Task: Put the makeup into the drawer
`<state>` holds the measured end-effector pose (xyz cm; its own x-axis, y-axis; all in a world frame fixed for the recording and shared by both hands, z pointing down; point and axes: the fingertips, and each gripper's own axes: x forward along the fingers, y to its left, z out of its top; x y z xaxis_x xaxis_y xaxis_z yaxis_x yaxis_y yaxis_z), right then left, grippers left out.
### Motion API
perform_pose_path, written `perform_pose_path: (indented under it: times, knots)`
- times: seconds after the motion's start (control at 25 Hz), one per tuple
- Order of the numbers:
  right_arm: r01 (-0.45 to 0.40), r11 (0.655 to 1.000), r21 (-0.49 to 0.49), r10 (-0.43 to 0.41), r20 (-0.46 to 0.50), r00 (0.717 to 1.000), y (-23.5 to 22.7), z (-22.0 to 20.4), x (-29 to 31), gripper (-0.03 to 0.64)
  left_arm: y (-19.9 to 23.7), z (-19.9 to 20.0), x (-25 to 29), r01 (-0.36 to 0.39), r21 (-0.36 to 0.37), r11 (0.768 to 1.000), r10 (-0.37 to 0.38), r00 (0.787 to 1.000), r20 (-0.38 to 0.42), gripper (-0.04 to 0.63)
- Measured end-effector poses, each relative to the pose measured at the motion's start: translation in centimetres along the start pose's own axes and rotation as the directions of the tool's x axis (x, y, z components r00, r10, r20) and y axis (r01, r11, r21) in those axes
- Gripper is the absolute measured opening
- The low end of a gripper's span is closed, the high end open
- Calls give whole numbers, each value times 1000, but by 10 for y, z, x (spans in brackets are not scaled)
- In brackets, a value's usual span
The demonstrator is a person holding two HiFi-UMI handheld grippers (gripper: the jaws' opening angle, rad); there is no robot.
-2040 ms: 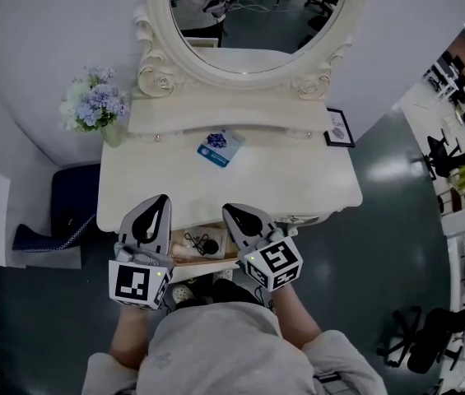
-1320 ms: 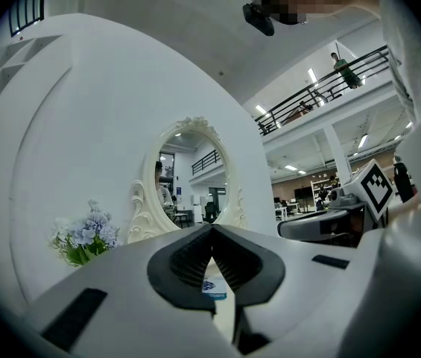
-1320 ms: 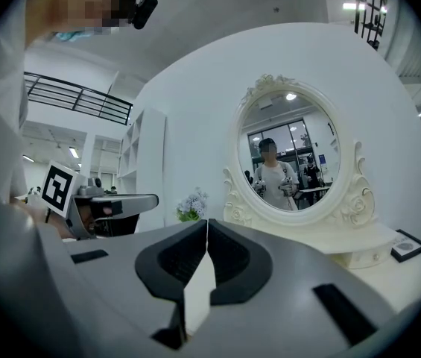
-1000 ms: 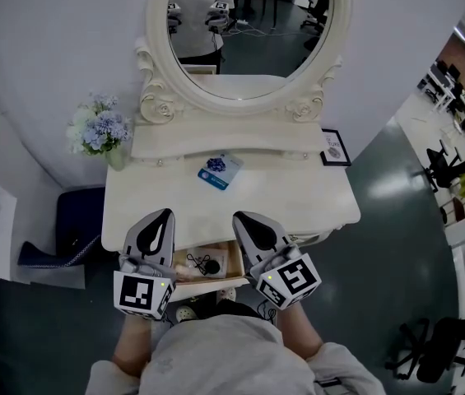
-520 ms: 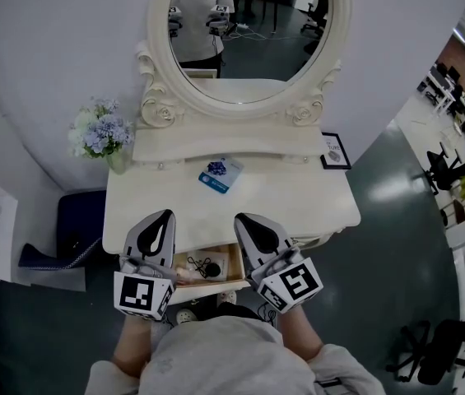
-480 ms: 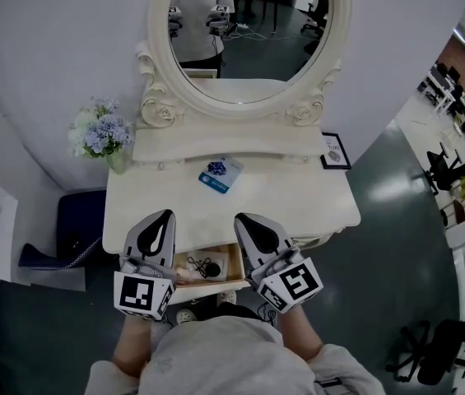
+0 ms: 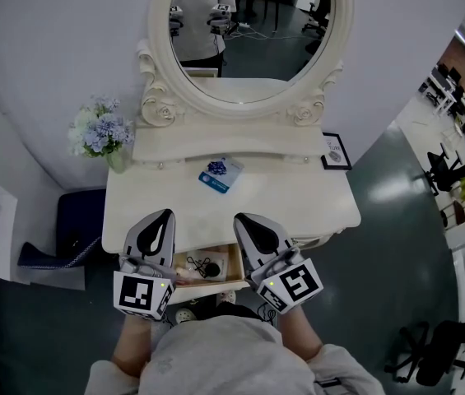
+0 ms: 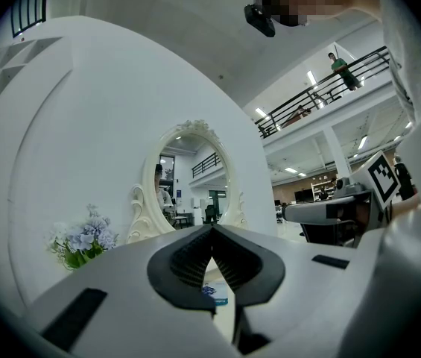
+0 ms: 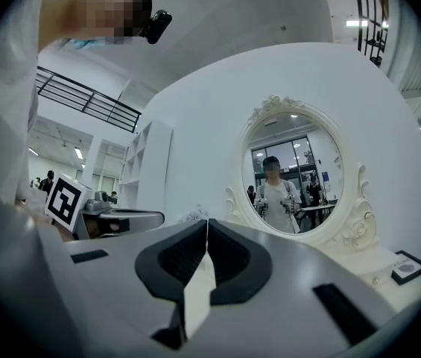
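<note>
At lower centre, we keep our left gripper [image 7: 163, 217] and right gripper [image 7: 240, 220] closed and empty beside the open drawer [image 7: 212, 281], with the makeup [image 7: 221, 172] on the tabletop above.

Cut off by the head view's top edge: the crown of the mirror [image 7: 248, 48] behind the dressing table [image 7: 298, 196]. Under the table's front edge, covered on both sides by the left gripper [image 7: 161, 216] and right gripper [image 7: 241, 219]: the open drawer [image 7: 216, 280], its small dark contents [image 7: 207, 266] too small to name. On the table top, unreadable print on the blue packet [image 7: 220, 173]; likewise on the framed card [image 7: 337, 151] at the right rear corner.
</note>
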<state>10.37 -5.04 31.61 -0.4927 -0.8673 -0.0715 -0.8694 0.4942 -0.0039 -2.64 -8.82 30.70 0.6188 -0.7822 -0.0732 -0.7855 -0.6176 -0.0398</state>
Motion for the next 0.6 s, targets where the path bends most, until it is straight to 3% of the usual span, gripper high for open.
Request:
perform_pose_path:
  times: [0.6]
  knots:
    - [0,1000,1,0,11,1000,-2,2,0,21,-2,0,4,2,-10,1000,-2,1000,2,14]
